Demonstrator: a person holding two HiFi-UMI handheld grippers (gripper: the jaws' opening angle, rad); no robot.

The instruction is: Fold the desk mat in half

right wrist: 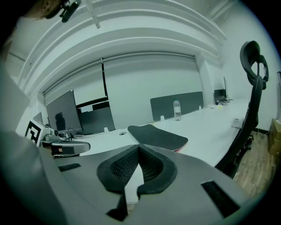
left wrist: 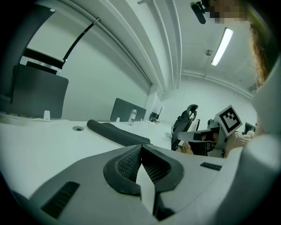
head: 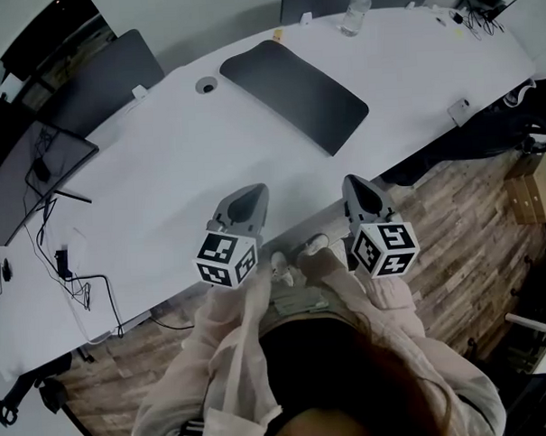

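Observation:
The dark desk mat (head: 295,94) lies on the white table (head: 163,181), slanting from the back middle towards the right. In the left gripper view the mat (left wrist: 116,132) shows a thick rounded edge, as if doubled over. A thin red edge shows under the mat (right wrist: 159,136) in the right gripper view. My left gripper (head: 245,203) and right gripper (head: 362,192) hover side by side at the table's near edge, well short of the mat. Both are shut with nothing in them: the left gripper's (left wrist: 140,147) and the right gripper's (right wrist: 138,147) pads meet.
A water bottle (head: 356,12) stands at the back of the table. A round cable grommet (head: 207,84) lies left of the mat. At the left stand a monitor (head: 36,178) and a dark partition panel (head: 100,80). An office chair (right wrist: 250,110) is on the right.

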